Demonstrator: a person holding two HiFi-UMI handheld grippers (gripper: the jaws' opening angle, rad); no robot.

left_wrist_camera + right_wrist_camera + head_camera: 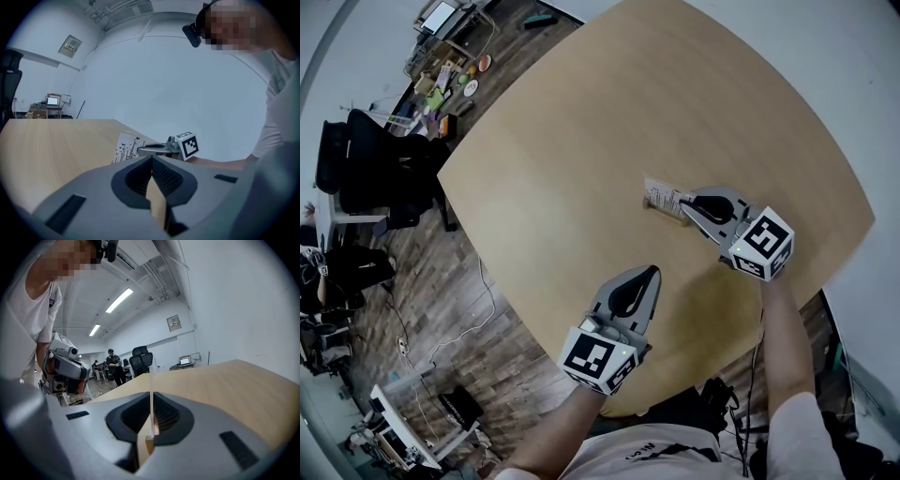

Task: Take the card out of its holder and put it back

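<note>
A white card (660, 192) with small black print stands on edge near the middle of the round wooden table (581, 141). Its lower edge meets a small wooden holder (672, 214). My right gripper (683, 202) is shut on the card's near end. In the right gripper view the card (151, 390) shows as a thin white line pinched between the pads, with the holder block (149, 444) below it. My left gripper (653, 273) hovers shut and empty over the table's near part, short of the card. From the left gripper view (152, 161) I see the card (124, 146) ahead.
The table's near edge runs just behind my left gripper. To the left, on the wooden floor, stand black office chairs (366, 159), desks with clutter (445, 75) and cables. A person (114, 365) stands far off in the room.
</note>
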